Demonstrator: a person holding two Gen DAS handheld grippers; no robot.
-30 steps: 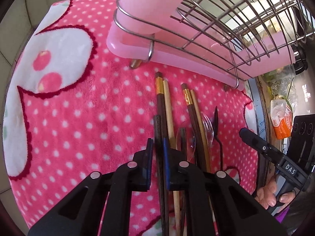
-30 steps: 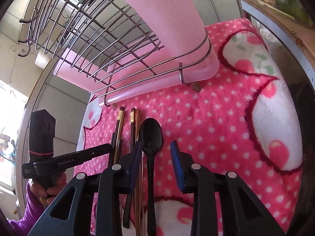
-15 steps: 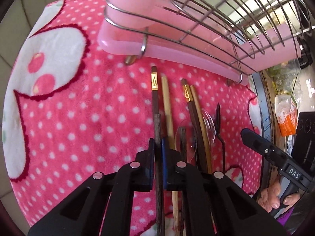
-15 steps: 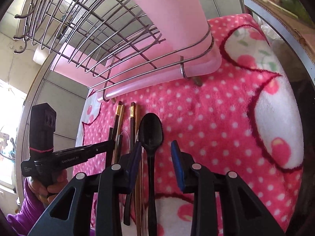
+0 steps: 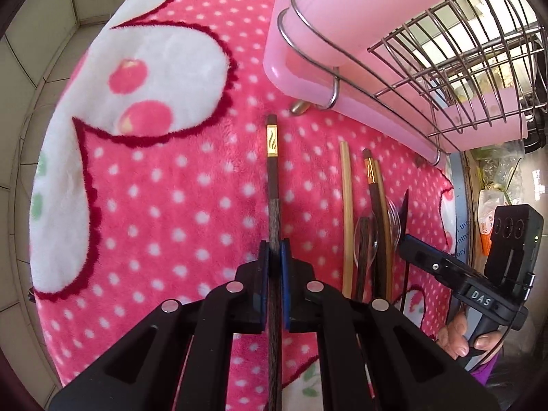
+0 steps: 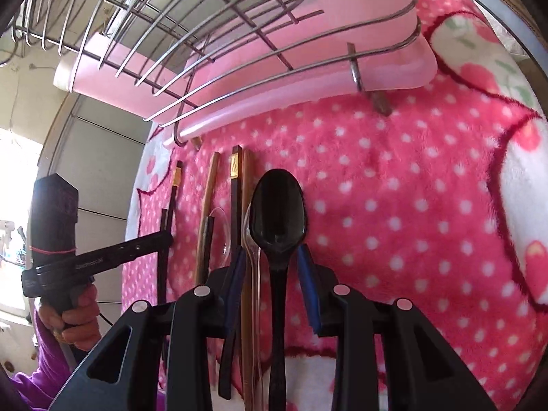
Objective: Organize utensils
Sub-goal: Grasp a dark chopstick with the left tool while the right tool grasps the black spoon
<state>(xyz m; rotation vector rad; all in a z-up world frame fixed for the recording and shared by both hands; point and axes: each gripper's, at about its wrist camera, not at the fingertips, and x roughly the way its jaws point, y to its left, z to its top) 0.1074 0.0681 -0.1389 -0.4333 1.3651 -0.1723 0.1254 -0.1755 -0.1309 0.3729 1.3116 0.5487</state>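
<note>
My left gripper (image 5: 274, 257) is shut on a dark chopstick with a gold band (image 5: 272, 178), held apart to the left of the other utensils. A bamboo chopstick (image 5: 346, 212), a second dark chopstick (image 5: 373, 198) and clear spoons (image 5: 366, 236) lie in a row on the pink dotted blanket (image 5: 171, 205). My right gripper (image 6: 272, 257) is open, its pads on either side of the handle of a black plastic spoon (image 6: 277, 212). The left gripper also shows in the right wrist view (image 6: 150, 243), holding the dark chopstick (image 6: 167, 212).
A wire dish rack (image 5: 428, 54) on a pink drip tray (image 5: 308, 82) stands just beyond the utensils; it also shows in the right wrist view (image 6: 239, 34). A tiled wall (image 5: 41, 34) borders the blanket on the left. Clutter sits past the right edge (image 5: 493, 205).
My left gripper has closed on the gold-banded dark chopstick and carried it left, away from the row. My right gripper has moved forward and lower around the black spoon, still open.
</note>
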